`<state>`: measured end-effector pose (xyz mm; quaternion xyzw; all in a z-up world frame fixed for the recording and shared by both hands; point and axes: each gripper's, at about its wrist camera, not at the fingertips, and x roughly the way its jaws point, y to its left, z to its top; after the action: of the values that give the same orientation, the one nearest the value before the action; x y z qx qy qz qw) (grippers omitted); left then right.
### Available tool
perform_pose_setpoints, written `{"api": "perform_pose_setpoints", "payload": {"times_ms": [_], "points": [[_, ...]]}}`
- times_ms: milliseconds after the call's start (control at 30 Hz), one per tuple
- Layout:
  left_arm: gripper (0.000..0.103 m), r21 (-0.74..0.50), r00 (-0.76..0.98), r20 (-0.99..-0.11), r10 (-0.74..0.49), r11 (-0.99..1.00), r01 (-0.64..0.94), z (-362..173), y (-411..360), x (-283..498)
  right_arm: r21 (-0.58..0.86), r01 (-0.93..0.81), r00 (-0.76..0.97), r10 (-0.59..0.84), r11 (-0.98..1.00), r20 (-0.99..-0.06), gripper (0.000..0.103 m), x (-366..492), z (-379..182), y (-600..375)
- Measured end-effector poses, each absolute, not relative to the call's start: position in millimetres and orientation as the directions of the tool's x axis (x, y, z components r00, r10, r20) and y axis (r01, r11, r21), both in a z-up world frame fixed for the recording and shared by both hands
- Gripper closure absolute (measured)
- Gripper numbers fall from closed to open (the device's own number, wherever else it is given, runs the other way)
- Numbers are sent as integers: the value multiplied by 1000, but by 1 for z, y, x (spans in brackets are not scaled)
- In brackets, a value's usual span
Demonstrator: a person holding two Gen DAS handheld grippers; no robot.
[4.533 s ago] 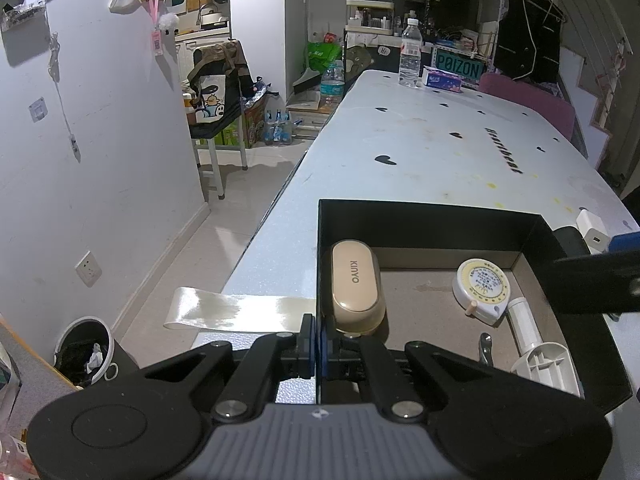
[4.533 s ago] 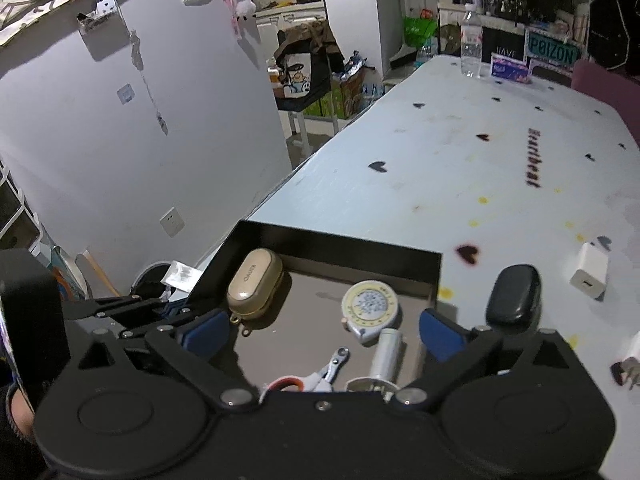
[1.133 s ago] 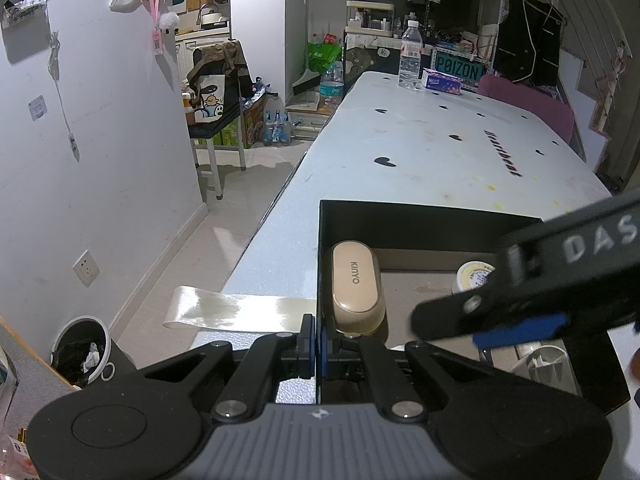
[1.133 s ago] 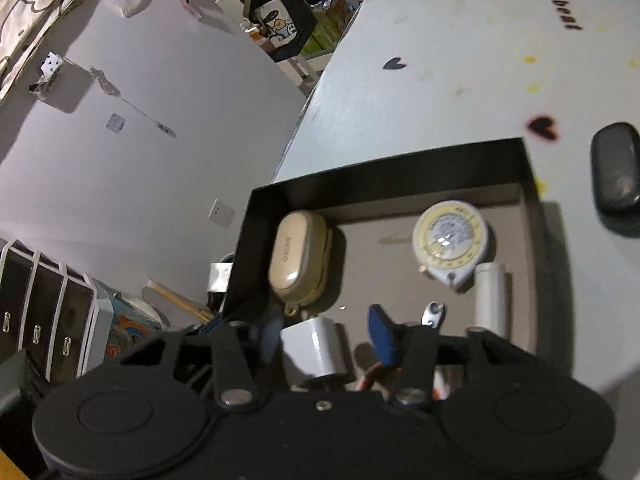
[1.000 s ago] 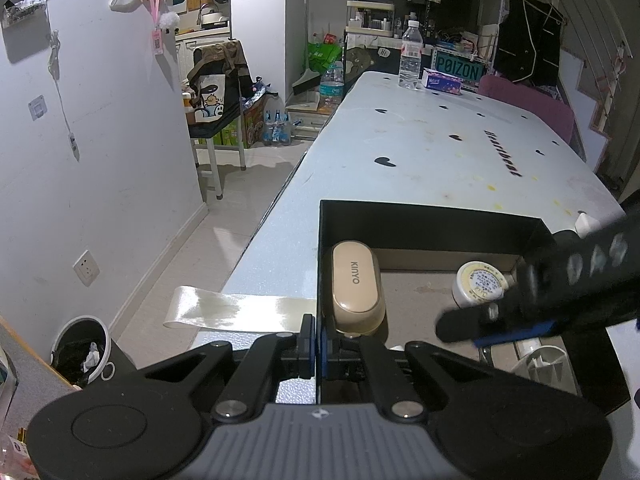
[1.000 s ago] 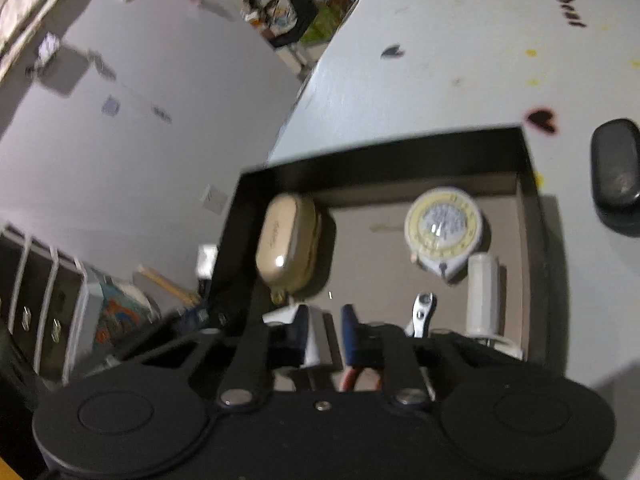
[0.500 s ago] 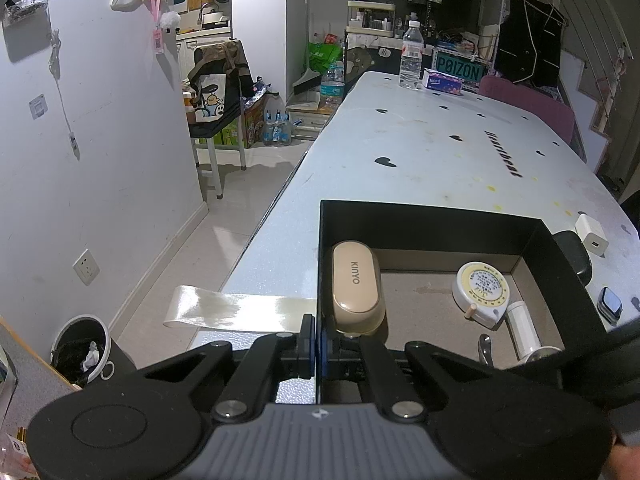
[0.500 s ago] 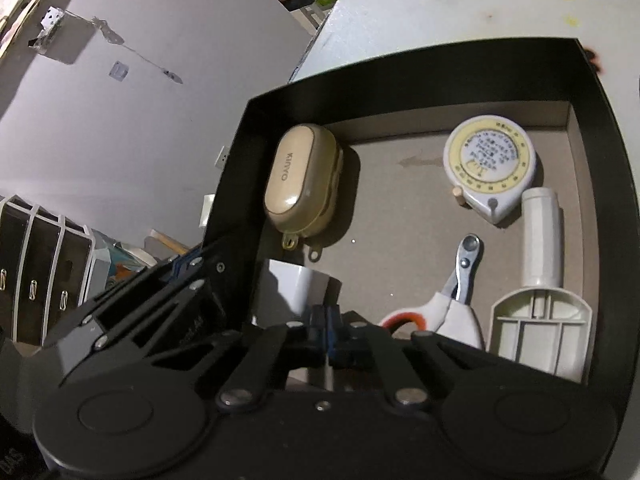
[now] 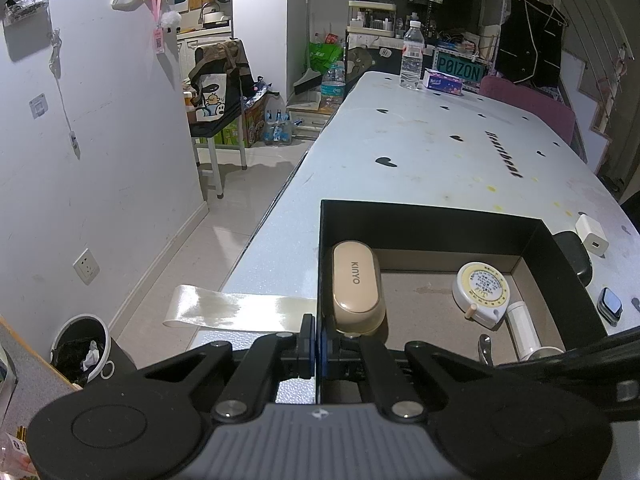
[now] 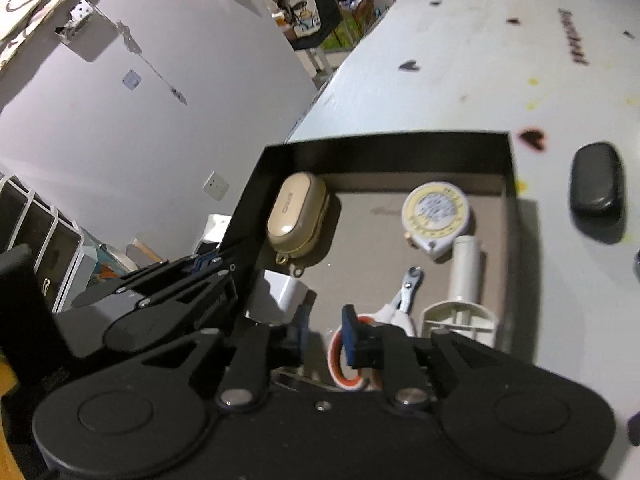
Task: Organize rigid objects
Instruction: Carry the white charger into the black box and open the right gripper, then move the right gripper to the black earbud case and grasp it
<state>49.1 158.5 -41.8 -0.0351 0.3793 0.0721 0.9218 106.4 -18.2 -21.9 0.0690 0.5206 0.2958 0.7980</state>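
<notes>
Black box at the near left corner of the white table, its left wall almost flush with the table edge. Left gripper clamped shut on that left wall. Right gripper above the box's near end, jaws opening, nothing between them. White charger cube just beyond its fingertips, beside the beige KINYO case; partly hidden behind the left finger. Right view blurred. Open tabletop beyond the far wall.

Left tool, right tool: black linkage arms, blue pads, silver pivot screws, round housings.
</notes>
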Motion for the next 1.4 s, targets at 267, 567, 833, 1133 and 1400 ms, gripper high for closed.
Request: {"api": "perform_pose_setpoints", "payload": {"times_ms": [267, 567, 833, 1133, 1400], "points": [[101, -10, 702, -704, 106, 987, -159, -42, 160, 49, 359, -415, 391, 520, 836, -759, 43, 91, -1, -37], [101, -9, 702, -704, 106, 987, -159, -42, 160, 49, 313, -418, 464, 496, 853, -734, 10, 74, 6, -50], [101, -9, 702, -705, 107, 987, -159, -41, 160, 48, 292, -423, 485, 486, 858, -727, 0, 67, 10, -57], [101, -9, 702, -704, 107, 987, -159, -41, 160, 48, 235, -451, 527, 470, 861, -708, 0, 69, 20, -73], [101, -7, 702, -704, 109, 987, -160, -41, 161, 47, 215, -344, 604, 391, 914, -694, 0, 103, 22, -136]]}}
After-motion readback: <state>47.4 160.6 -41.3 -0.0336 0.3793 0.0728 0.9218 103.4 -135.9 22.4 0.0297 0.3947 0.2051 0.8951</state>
